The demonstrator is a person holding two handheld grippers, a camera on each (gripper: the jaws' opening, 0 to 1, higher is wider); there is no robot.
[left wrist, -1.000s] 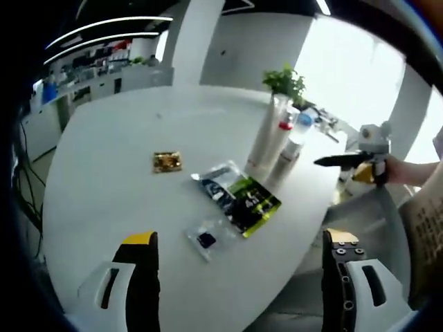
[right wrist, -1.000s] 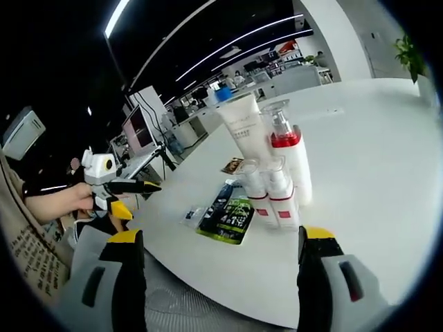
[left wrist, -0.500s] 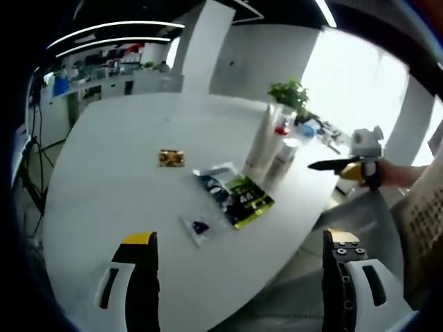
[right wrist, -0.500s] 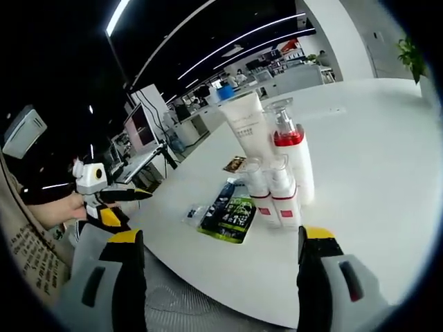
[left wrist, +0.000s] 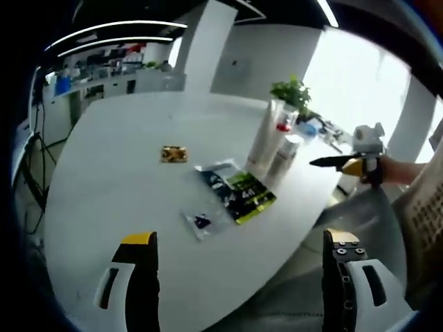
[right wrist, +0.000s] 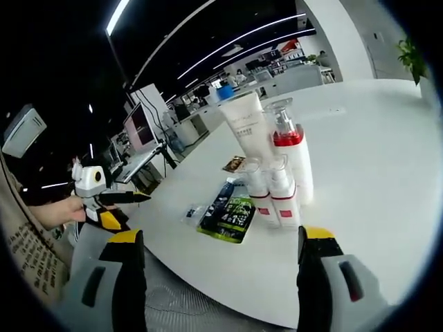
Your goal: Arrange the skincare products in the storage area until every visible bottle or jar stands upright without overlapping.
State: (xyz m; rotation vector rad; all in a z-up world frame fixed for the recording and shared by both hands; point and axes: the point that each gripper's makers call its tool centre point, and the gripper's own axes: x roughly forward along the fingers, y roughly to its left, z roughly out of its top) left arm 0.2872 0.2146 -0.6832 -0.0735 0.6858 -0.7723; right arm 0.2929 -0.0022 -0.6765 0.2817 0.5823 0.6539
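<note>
Yellow-tipped right gripper [right wrist: 220, 277] wide apart, empty; bottles [right wrist: 273, 169] upright.

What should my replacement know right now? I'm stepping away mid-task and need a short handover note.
Left gripper: open, empty, off the table's edge. Right gripper: open, empty, facing the bottles.
White tube, red-collared pump bottle and two small bottles stand upright, tightly clustered.
Green sachet, clear sachet and gold packet lie flat beside them.
Done: bottles upright. Left: possibly spacing the cluster, tidying sachets.

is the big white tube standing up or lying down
Upright: in the right gripper view the white tube stands on the table, behind the small bottles.
</note>
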